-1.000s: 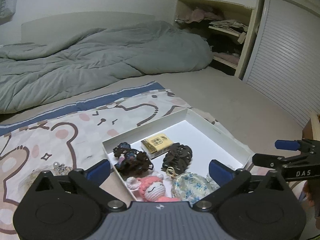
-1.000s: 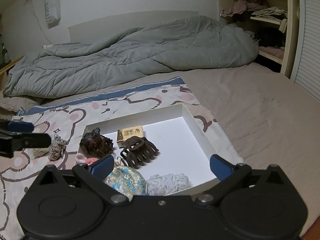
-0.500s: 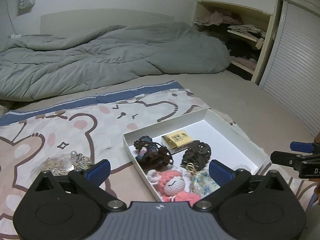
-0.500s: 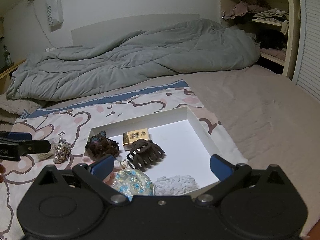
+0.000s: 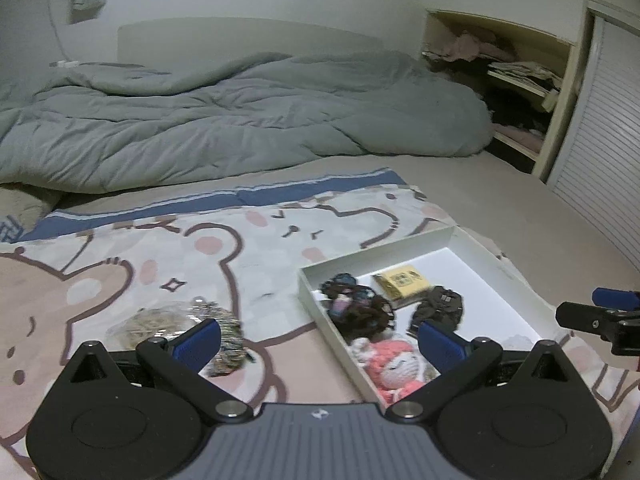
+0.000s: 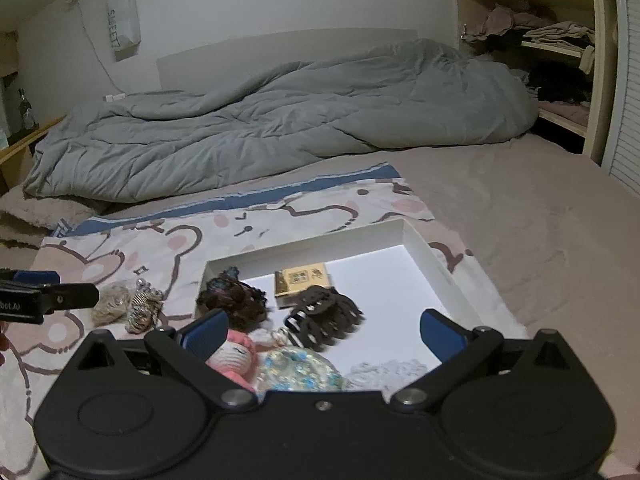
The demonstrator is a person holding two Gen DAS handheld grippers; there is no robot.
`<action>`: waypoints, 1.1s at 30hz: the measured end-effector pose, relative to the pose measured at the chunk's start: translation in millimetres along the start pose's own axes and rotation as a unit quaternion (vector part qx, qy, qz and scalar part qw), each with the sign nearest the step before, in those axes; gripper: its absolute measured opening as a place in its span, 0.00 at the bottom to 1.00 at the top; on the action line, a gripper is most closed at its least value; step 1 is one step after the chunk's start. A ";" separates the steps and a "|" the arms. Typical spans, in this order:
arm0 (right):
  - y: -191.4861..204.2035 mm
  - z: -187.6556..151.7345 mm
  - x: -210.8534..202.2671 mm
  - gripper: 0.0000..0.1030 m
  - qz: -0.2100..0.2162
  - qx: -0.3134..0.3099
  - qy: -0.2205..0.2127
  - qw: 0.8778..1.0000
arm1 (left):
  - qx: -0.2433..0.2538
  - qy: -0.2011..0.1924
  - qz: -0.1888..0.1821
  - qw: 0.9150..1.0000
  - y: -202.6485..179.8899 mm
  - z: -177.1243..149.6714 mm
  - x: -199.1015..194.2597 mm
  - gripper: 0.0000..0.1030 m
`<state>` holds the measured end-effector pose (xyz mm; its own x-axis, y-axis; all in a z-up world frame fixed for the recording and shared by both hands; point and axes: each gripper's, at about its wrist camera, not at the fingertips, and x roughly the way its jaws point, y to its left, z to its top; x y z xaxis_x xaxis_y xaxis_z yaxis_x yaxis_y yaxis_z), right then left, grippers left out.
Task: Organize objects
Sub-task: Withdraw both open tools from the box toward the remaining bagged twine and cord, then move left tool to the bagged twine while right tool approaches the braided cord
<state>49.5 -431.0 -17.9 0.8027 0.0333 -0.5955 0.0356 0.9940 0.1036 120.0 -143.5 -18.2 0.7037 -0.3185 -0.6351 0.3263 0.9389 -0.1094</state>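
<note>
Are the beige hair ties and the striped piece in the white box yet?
Out. The beige hair ties and striped piece lie on the bear blanket, left of the white box.

**Hidden, cropped, blurred**

The right claw [image 6: 322, 330] covers the lower half of the pink doll [image 6: 236, 356], the floral pouch [image 6: 298, 370] and the white scrunchie [image 6: 386, 372]. In the left wrist view the right claw [image 5: 596, 316] is cut by the frame edge. The striped heap [image 5: 226, 340] outside the white box [image 5: 492, 256] is blurred and partly masked.

Dim, flat indoor light in both views, colours greyish and grainy. The white tray floor [image 6: 384, 280] glares brightest; fisheye edges bend and darken, details slightly smeared.
</note>
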 end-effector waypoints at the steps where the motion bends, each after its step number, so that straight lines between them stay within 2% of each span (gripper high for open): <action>1: 3.2 0.6 1.4 1.00 0.002 0.001 0.000 1.000 | -0.004 0.000 0.004 1.000 5.0 -0.5 -1.4 1.00; 9: 36.5 5.9 14.1 1.00 0.026 -0.018 -0.004 0.999 | -0.026 -0.004 0.040 0.999 41.8 -2.7 -11.4 1.00; 22: 97.6 8.2 30.8 1.00 0.063 -0.056 -0.005 0.996 | -0.060 -0.019 0.073 0.995 89.9 -6.1 -27.8 1.00; 28: 123.8 8.2 33.2 1.00 0.075 -0.076 -0.012 0.994 | -0.091 -0.019 0.092 0.991 112.7 -8.1 -29.2 1.00; 33: 139.4 15.5 39.0 1.00 0.120 -0.077 -0.006 0.990 | -0.103 -0.004 0.102 0.989 131.7 -4.2 -22.9 1.00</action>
<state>95.0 -292.7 -14.3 0.7835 0.2702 -0.5596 -0.2480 0.9616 0.1172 144.2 -11.9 -21.2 0.7467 -0.1207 -0.6541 0.0422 0.9900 -0.1345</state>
